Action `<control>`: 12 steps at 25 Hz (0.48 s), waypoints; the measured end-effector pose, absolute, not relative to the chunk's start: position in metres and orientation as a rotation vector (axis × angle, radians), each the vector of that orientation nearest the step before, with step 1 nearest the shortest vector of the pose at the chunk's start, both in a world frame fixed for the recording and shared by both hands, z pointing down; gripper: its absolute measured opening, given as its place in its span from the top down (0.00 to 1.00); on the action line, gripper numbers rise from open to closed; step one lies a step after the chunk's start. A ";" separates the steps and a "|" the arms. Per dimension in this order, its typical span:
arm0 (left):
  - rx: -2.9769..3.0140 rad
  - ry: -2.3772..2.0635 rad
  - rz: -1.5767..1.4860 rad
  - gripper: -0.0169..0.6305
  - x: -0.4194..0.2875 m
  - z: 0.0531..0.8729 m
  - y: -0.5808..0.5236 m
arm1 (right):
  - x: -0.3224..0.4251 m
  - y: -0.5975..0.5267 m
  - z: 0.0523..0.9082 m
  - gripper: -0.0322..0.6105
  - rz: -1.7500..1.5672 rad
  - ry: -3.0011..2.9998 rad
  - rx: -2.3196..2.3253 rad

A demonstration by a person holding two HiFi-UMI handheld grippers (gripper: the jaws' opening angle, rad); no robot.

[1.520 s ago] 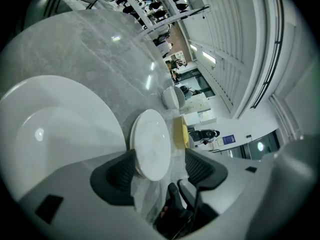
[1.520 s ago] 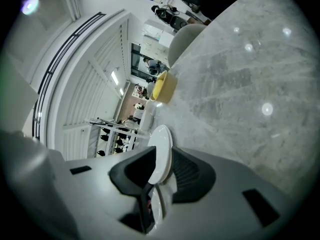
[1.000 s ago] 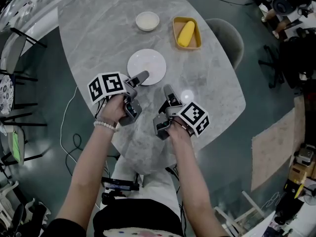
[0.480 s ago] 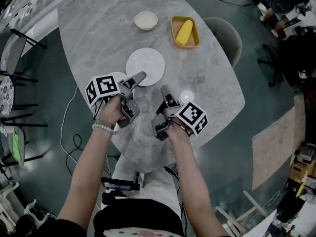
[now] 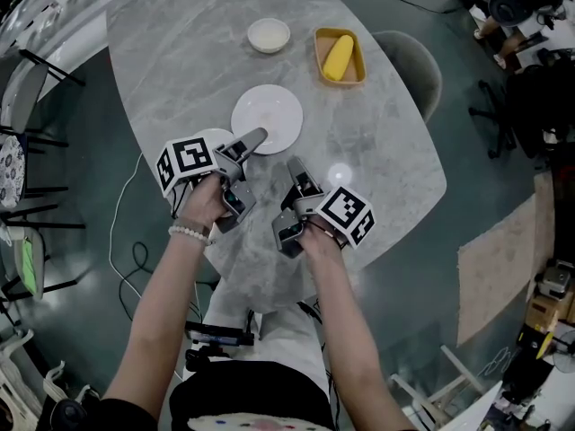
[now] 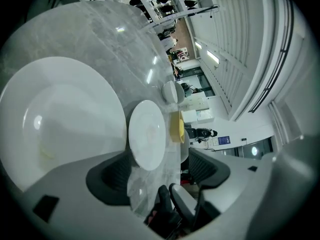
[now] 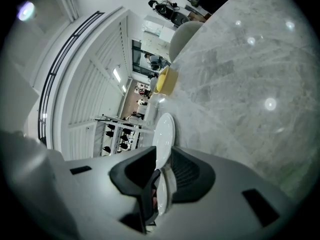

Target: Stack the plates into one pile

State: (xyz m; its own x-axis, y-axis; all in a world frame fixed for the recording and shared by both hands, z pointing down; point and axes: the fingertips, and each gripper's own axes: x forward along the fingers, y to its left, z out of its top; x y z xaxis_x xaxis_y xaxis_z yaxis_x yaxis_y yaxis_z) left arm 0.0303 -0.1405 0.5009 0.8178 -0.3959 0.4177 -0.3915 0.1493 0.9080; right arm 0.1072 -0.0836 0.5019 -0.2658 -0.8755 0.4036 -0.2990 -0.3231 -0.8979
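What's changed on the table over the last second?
Almost nothing. The left gripper rolled slightly by the far plate; the right gripper barely shifted. Nothing was grabbed or released, and both grippers are open. The near plate, bowl and yellow tray stayed put.

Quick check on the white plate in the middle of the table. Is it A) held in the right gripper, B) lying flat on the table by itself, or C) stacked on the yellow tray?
B: the white plate lies flat on the table, apart from the right gripper and the yellow tray.
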 end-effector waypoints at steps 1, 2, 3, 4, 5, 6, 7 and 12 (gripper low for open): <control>1.457 -0.674 -0.004 0.42 0.031 0.502 -0.142 | 0.107 -0.083 0.502 0.83 -1.624 1.445 -1.521; 1.459 -0.673 -0.004 0.42 0.031 0.502 -0.144 | 0.108 -0.083 0.503 0.83 -1.623 1.445 -1.524; 1.460 -0.672 -0.005 0.42 0.031 0.502 -0.145 | 0.108 -0.083 0.503 0.83 -1.623 1.444 -1.527; 1.461 -0.671 -0.007 0.42 0.032 0.502 -0.147 | 0.108 -0.083 0.503 0.83 -1.622 1.443 -1.530; 1.462 -0.669 -0.010 0.42 0.032 0.502 -0.148 | 0.108 -0.083 0.503 0.83 -1.621 1.442 -1.532; 1.465 -0.666 -0.014 0.42 0.033 0.502 -0.148 | 0.109 -0.083 0.503 0.83 -1.620 1.442 -1.534; 1.470 -0.662 -0.019 0.42 0.033 0.501 -0.149 | 0.109 -0.083 0.504 0.83 -1.619 1.442 -1.535; 1.536 -0.659 -0.066 0.43 0.031 0.486 -0.150 | 0.110 -0.079 0.501 0.83 -1.617 1.461 -1.534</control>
State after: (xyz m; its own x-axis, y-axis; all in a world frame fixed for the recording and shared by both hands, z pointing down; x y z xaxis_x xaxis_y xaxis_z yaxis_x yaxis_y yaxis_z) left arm 0.0309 -0.1496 0.4861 0.8272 -0.4379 0.3522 -0.3596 0.0692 0.9305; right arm 0.1095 -0.0795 0.5012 -0.2630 -0.8741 0.4083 -0.3175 -0.3212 -0.8922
